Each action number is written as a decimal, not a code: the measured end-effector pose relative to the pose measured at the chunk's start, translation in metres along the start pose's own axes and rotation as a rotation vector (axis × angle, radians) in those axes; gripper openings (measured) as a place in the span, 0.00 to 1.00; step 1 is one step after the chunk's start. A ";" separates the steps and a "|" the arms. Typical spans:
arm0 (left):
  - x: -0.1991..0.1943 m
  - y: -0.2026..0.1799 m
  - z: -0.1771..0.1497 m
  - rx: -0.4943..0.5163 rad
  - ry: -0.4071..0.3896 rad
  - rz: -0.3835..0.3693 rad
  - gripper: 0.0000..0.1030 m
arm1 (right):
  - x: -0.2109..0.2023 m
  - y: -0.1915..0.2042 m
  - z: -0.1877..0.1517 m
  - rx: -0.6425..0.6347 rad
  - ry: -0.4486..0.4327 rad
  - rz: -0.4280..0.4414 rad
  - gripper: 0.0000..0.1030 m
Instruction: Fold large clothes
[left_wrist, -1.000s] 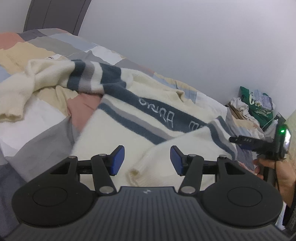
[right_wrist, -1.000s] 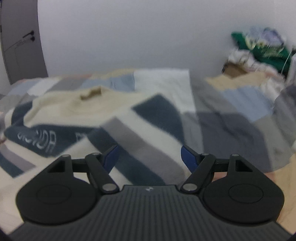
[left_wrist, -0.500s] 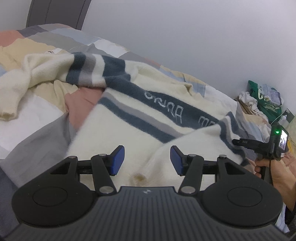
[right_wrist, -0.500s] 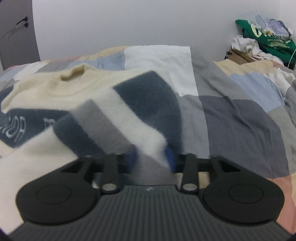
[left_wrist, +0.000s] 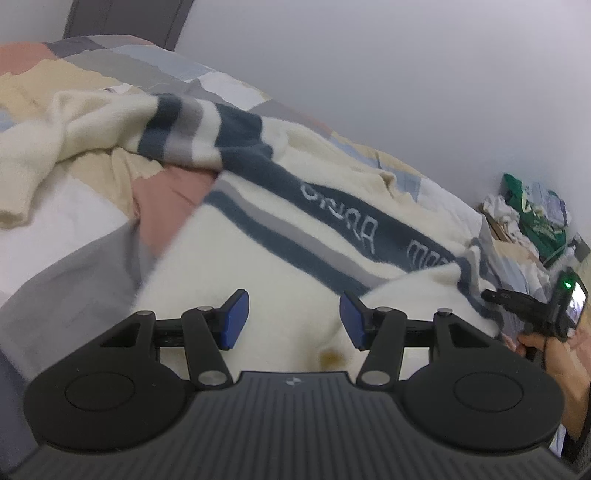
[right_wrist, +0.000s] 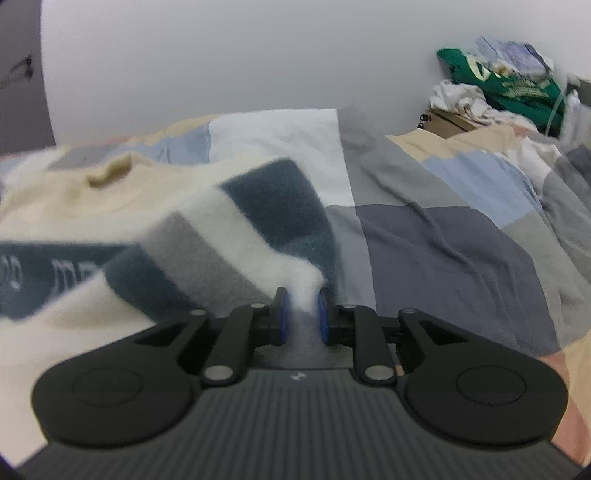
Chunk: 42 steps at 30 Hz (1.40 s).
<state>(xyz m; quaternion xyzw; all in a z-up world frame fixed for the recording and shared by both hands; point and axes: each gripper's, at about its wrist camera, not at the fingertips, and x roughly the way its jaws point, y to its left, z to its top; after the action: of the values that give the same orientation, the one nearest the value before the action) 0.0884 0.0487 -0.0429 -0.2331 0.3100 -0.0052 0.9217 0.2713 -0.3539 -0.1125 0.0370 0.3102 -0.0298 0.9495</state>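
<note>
A big cream sweater (left_wrist: 280, 206) with navy and grey stripes and white lettering lies spread on a patchwork bed. My left gripper (left_wrist: 293, 317) hovers open just above its cream lower part, nothing between the blue pads. In the right wrist view my right gripper (right_wrist: 301, 314) is shut on the striped sleeve (right_wrist: 236, 236) of the sweater, cream and grey cloth pinched between the pads. From the left wrist view that right gripper (left_wrist: 495, 297) shows at the far right, held by a hand (left_wrist: 546, 354), at the sleeve's edge. The other sleeve (left_wrist: 44, 162) trails away to the left.
The patchwork duvet (right_wrist: 443, 243) in grey, blue, cream and pink covers the bed. A pile of clothes with a green garment (right_wrist: 506, 88) on a cardboard box sits at the back right by the white wall. A dark headboard (left_wrist: 122, 18) stands top left.
My right gripper came down onto the striped sleeve and closed on it. My left gripper sank a little closer to the sweater's cream body and stayed open.
</note>
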 end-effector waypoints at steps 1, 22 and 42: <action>0.000 0.003 0.000 -0.009 -0.005 0.003 0.59 | -0.004 -0.002 0.001 0.022 -0.007 0.002 0.26; -0.041 0.107 0.025 -0.421 -0.166 0.306 0.62 | -0.136 0.051 -0.022 0.163 0.006 0.266 0.76; 0.042 0.114 0.116 0.274 -0.035 0.654 0.54 | -0.118 0.058 -0.042 0.293 0.105 0.329 0.76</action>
<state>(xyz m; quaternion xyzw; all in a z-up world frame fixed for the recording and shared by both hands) 0.1733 0.1933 -0.0350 0.0041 0.3488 0.2526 0.9025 0.1564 -0.2887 -0.0733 0.2261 0.3412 0.0829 0.9086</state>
